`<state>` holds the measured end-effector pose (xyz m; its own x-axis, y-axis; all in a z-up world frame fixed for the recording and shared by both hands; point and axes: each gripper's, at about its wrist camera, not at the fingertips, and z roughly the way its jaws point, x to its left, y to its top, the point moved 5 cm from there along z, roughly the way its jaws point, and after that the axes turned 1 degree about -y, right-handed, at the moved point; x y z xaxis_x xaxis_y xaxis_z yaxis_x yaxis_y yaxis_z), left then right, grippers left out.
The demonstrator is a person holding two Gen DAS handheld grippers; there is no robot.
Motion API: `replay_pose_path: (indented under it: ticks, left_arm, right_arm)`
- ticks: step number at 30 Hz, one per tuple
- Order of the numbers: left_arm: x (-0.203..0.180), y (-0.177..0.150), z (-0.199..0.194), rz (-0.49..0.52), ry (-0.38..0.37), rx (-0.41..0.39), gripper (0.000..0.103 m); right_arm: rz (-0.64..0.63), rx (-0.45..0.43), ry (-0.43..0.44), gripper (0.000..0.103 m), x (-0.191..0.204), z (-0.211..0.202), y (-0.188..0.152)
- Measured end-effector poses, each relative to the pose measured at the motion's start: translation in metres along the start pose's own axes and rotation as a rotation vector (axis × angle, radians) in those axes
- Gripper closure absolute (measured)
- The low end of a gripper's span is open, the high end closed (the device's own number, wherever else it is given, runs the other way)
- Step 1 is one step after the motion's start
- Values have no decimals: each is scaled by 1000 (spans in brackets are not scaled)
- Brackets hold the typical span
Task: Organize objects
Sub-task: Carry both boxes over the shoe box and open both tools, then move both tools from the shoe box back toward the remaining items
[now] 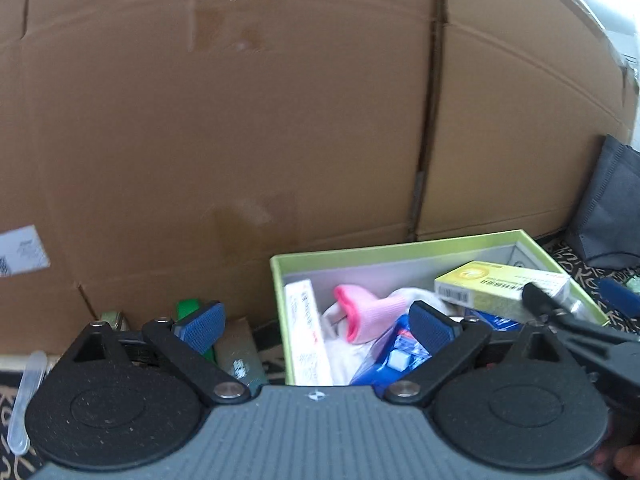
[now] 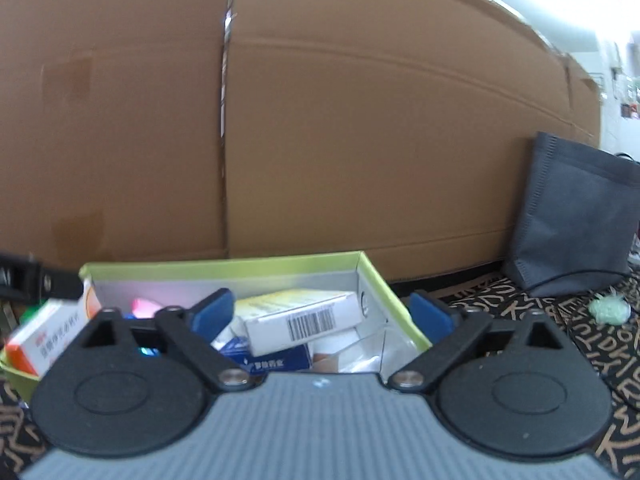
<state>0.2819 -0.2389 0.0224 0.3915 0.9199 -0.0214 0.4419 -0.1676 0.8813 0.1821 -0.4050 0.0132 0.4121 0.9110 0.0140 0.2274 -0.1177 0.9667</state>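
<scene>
A large brown cardboard box (image 2: 360, 140) stands upright behind the work area, filling most of both views; a vertical seam runs down its face. A white printed label (image 1: 24, 255) is stuck low on its left part. A dark grey fabric bag (image 2: 576, 216) leans against its right end. The worktop carries a black cloth patterned with tan letters (image 2: 520, 308).

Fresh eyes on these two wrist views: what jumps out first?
The green box at lower centre, crammed with medicine cartons, with a pink sock in the middle. Behind it a cardboard wall fills both views. Both grippers, left and right, hang open and empty over the box.
</scene>
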Motion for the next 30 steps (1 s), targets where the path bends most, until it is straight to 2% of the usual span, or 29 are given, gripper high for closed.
replay_pose_path:
  ticks: [12, 21, 30]
  left_arm:
    - [27, -7, -5, -24, 13, -2, 2]
    - [47, -21, -13, -44, 29, 5, 2]
    - [102, -64, -43, -122, 65, -29, 2]
  right_arm:
    - [-2, -30, 56, 0, 15, -11, -11]
    - [-65, -72, 89, 0, 40, -23, -15]
    - [-75, -104, 243, 0, 67, -37, -18]
